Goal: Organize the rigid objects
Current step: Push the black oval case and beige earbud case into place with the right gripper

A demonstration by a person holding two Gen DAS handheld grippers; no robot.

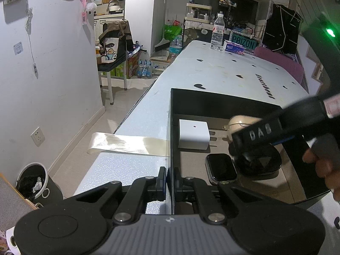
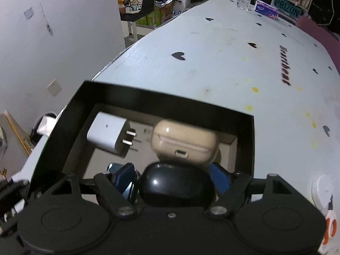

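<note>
A black open box sits on the white table. In it lie a white charger plug, a beige earbud case, a smartwatch and a glossy black case. My left gripper is shut on the box's left wall at its near corner. My right gripper is inside the box, its blue-padded fingers closed against both sides of the black case.
The white heart-print table stretches ahead; a water bottle and a tissue box stand at its far end. A tape strip hangs over the left table edge. A bin stands on the floor left.
</note>
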